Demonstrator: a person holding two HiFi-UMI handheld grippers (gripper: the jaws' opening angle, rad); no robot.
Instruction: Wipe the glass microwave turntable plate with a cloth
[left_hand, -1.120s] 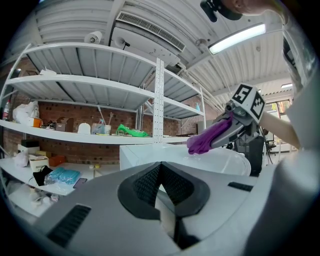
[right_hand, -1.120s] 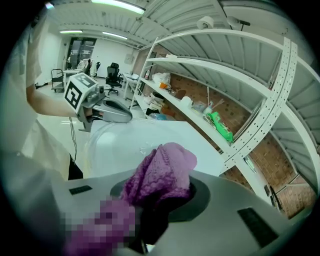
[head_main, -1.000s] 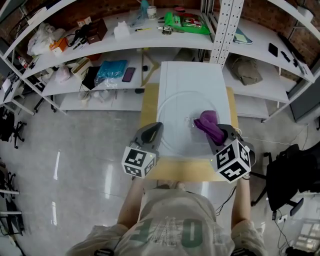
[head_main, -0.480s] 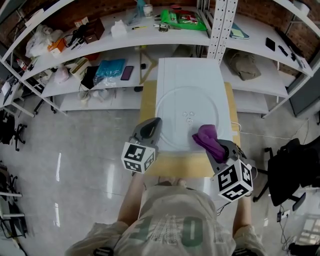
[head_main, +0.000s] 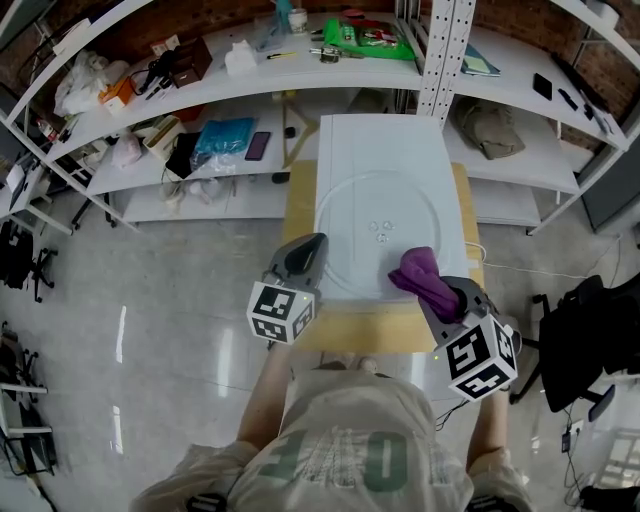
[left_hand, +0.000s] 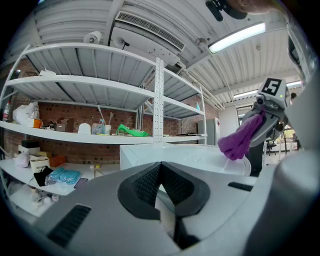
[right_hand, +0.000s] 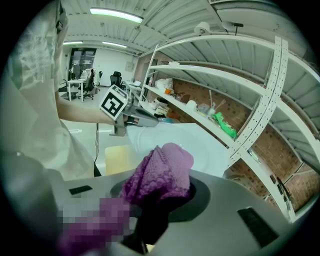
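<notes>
The clear glass turntable plate lies flat on a white board on a small wooden table. My right gripper is shut on a bunched purple cloth, which rests on the plate's near right part. In the right gripper view the cloth fills the jaws of the right gripper. My left gripper is shut with nothing in it, at the plate's near left rim. In the left gripper view the left gripper points over the plate toward the cloth.
White shelves with boxes, bags and tools run behind and to both sides of the table. A steel post stands at the board's far end. A black chair is on the right. Shiny floor lies to the left.
My right gripper has dragged the purple cloth from beside the plate's centre toward the near right rim. The left gripper has stayed at the left rim.
</notes>
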